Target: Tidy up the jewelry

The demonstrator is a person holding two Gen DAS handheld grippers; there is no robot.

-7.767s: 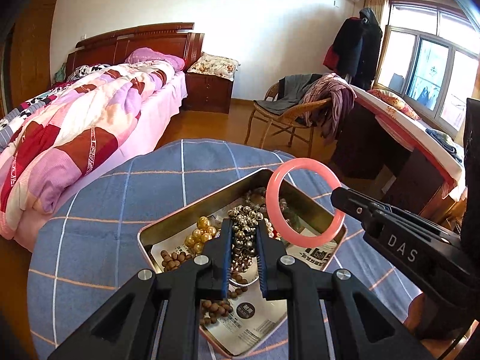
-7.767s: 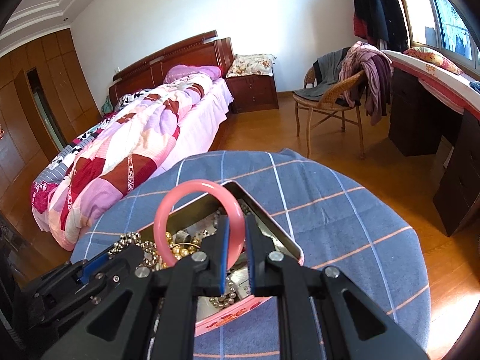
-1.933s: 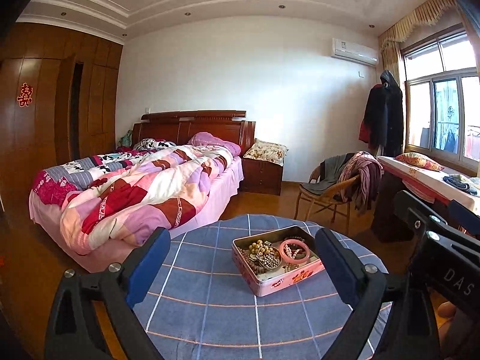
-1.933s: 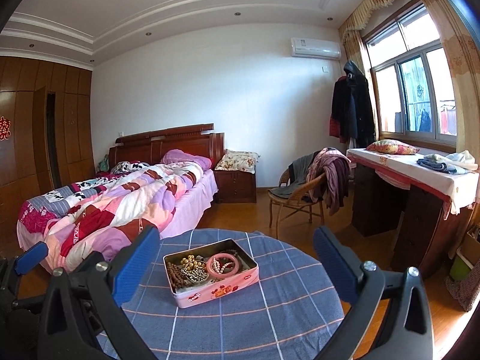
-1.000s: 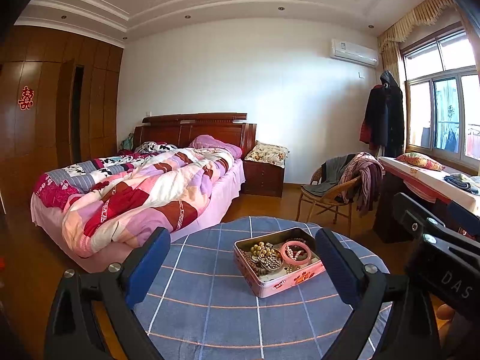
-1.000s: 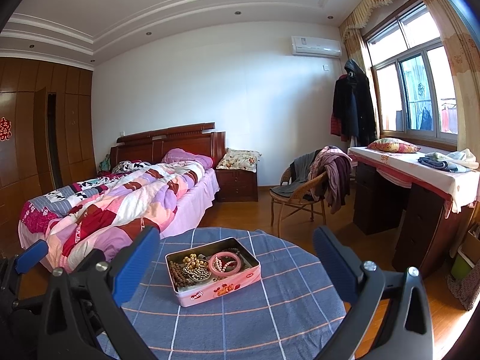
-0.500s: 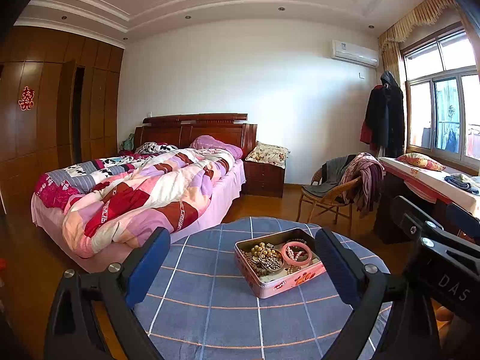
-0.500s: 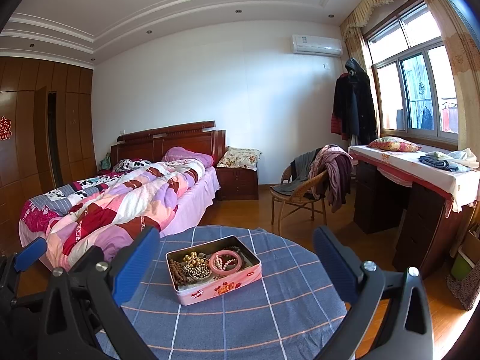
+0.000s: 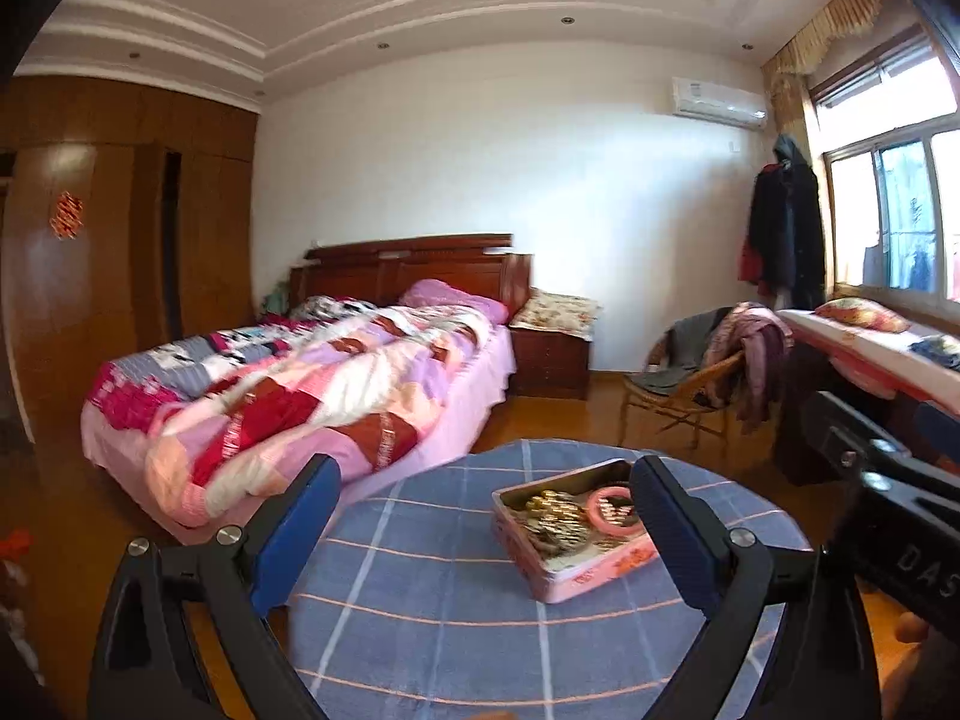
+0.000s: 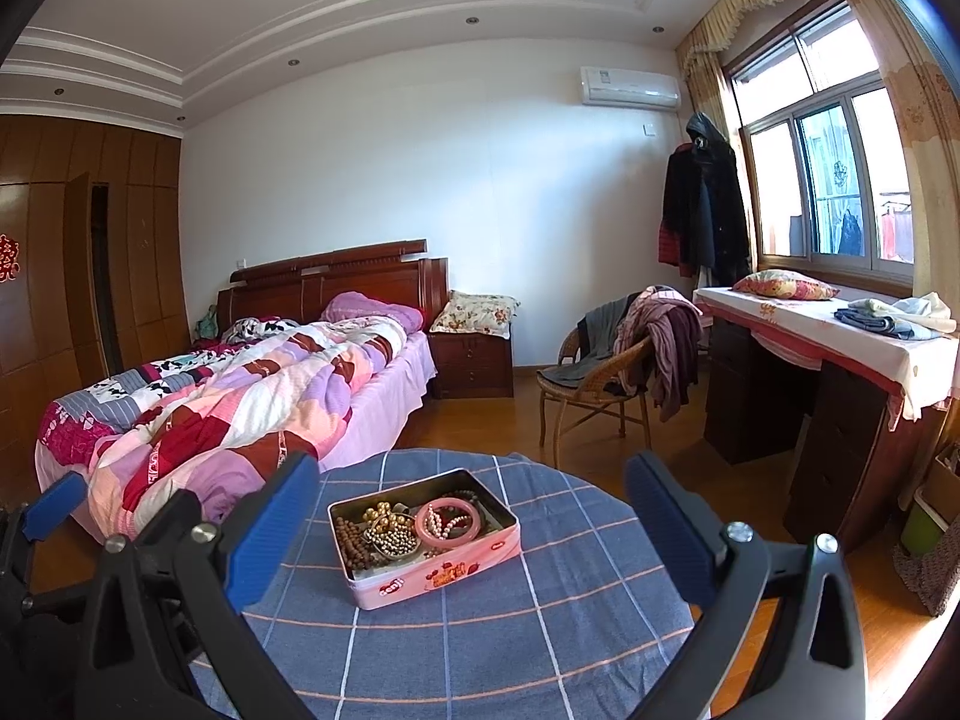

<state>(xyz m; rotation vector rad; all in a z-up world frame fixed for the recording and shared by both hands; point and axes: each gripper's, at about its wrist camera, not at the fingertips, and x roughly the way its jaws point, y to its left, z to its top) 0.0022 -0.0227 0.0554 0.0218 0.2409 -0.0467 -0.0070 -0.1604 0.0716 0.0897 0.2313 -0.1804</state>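
A pink tin box (image 10: 444,573) sits on the round table with a blue checked cloth (image 10: 540,630). In it lie a pink bangle (image 10: 451,529), brown wooden beads (image 10: 349,540), gold beads (image 10: 384,513) and silver beads (image 10: 393,540). The box also shows in the left wrist view (image 9: 591,567), with the bangle (image 9: 606,507) and beads (image 9: 555,519). My left gripper (image 9: 483,522) is wide open and empty, held back from the box. My right gripper (image 10: 471,522) is wide open and empty, also well back from the box.
A bed with a patchwork quilt (image 10: 240,396) stands left of the table. A wicker chair with clothes (image 10: 606,378) and a dark desk (image 10: 828,360) under the window stand to the right. A nightstand (image 10: 474,354) is at the back wall.
The left wrist view has swung to the left with blur, so the box now sits further right in it. The right gripper has barely moved. Both stay open.
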